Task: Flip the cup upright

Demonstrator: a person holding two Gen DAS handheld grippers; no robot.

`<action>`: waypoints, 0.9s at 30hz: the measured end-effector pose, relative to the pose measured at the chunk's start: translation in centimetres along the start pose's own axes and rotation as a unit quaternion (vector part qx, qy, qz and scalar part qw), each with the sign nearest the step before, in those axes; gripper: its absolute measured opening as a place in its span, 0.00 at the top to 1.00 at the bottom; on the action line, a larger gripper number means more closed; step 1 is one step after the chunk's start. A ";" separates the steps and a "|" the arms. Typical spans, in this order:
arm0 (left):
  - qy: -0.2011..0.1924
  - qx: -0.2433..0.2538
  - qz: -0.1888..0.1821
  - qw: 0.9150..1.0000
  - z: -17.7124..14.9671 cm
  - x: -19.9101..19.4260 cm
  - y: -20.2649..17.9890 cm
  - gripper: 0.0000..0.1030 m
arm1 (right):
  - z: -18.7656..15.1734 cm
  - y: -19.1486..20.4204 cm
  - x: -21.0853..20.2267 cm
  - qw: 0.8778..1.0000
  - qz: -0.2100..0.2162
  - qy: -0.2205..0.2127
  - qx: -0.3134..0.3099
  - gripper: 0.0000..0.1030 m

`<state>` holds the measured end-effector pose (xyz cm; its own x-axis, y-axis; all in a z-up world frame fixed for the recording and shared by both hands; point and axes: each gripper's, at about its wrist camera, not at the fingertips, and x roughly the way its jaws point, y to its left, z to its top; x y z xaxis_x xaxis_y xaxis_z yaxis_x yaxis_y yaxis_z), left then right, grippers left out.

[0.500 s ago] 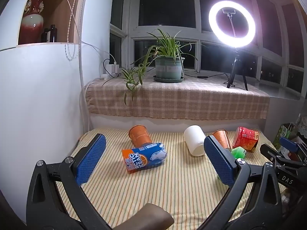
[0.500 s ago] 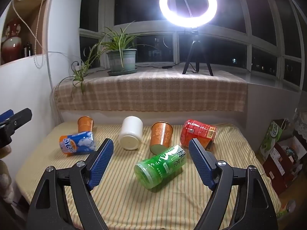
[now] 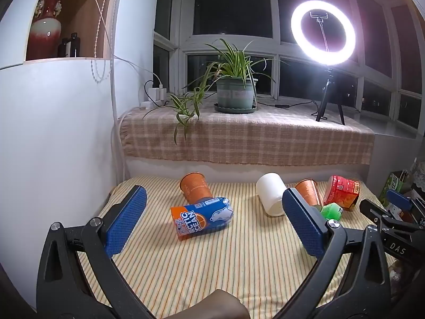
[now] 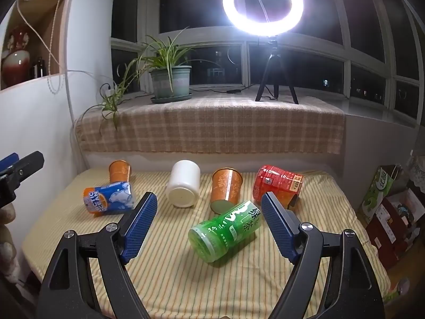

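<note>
Six cups lie tipped on the striped table cover (image 4: 186,279); none stands upright, so the flipping has not begun. Both tools hover above the near edge, each with its blue pads spread wide and nothing between them.

Right gripper (image 4: 209,226): jaws apart, lined up on the green cup (image 4: 225,235), which lies on its side with its closed base toward the camera and its mouth angled away to the right. It sits nearest and squarely in the gap, so I judge it the likely first target. Spread this wide, the pads could take the barrel across its width.

Left gripper (image 3: 212,223): also open, aimed at the blue-and-orange cup (image 3: 202,219), lying on its side, orange end nearest. An orange cup (image 3: 195,187) rests touching it just behind.

Further back: a white cup (image 4: 183,183) on its side, base toward us; a second orange cup (image 4: 225,190) tilted beside it, close to the green one's far end; a red cup (image 4: 277,184) at the right.

The cups are scattered loosely, apparently so each can be reached alone. Risk, as I judge it: lifting the green cup may nudge the orange cup behind it, and round barrels can roll on cloth.

Ring light (image 4: 263,2) and potted plant (image 4: 171,81) stand on the sill, well apart from the work.
</note>
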<state>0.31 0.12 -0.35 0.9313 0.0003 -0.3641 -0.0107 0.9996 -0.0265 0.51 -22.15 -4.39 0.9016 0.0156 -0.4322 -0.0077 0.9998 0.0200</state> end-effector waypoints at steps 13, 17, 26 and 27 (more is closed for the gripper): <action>0.000 0.000 0.001 1.000 0.0 0.0 0.0 0.00 | -0.1 0.0 0.0 1.000 0.002 0.002 0.001 0.22; 0.001 -0.001 0.001 1.000 0.1 0.0 0.0 0.00 | -0.3 0.1 0.2 1.000 0.002 0.003 0.001 0.22; 0.000 -0.001 0.000 1.000 -0.3 0.1 0.0 0.00 | -0.3 0.1 0.2 1.000 0.002 0.004 0.001 0.22; 0.000 -0.001 0.000 1.000 -0.4 0.1 0.1 0.00 | -0.3 0.1 0.2 1.000 0.003 0.004 0.001 0.22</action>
<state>0.31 0.23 -0.74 0.9310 0.0008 -0.3649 -0.0116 0.9996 -0.0274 0.55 -22.01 -4.77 0.8981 0.0217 -0.4393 -0.0119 0.9996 0.0251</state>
